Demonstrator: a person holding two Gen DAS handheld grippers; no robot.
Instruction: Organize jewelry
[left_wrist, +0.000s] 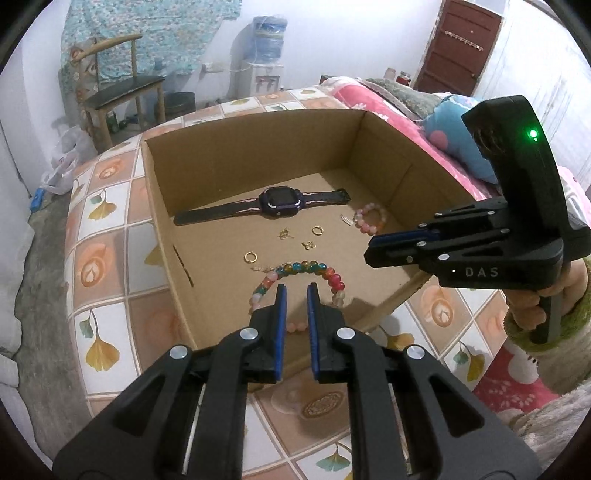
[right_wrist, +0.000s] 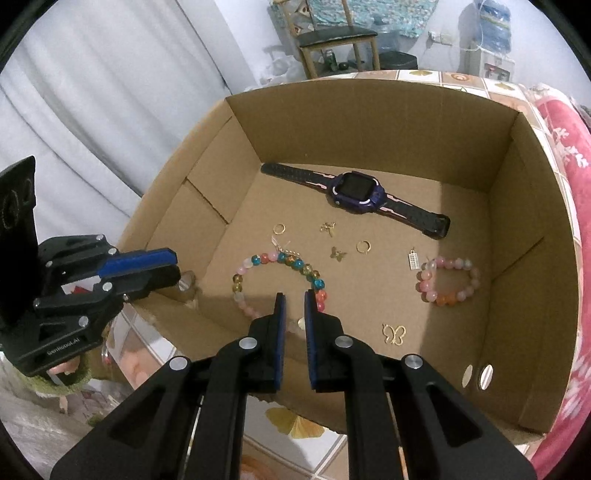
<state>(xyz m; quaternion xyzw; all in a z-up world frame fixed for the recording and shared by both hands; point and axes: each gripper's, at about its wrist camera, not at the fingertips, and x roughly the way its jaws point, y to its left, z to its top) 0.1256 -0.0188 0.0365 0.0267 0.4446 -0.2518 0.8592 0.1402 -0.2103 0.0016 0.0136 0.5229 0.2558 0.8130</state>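
An open cardboard box (left_wrist: 258, 155) (right_wrist: 369, 122) holds the jewelry. A dark purple smartwatch (left_wrist: 275, 201) (right_wrist: 356, 190) lies flat at the back. In front of it are two gold hoops (left_wrist: 250, 256) (right_wrist: 364, 246), small gold charms (left_wrist: 308, 244), a gold butterfly pendant (right_wrist: 394, 333), a multicolour bead bracelet (left_wrist: 306, 267) (right_wrist: 280, 258) and a pink bead bracelet (left_wrist: 369, 221) (right_wrist: 448, 280). My left gripper (left_wrist: 296, 287) (right_wrist: 175, 267) hovers above the multicolour bracelet, shut and empty. My right gripper (right_wrist: 294, 294) (left_wrist: 373, 251) hangs over the same bracelet from the other side, shut with nothing held.
The box sits on a table with a ginkgo-leaf tile cloth (left_wrist: 99, 266). A bed with a pink blanket (left_wrist: 373, 107) and a blue plush (left_wrist: 454, 140) lies to one side. A chair (left_wrist: 122, 92), a water dispenser (left_wrist: 266, 55) and white curtains (right_wrist: 92, 92) stand beyond.
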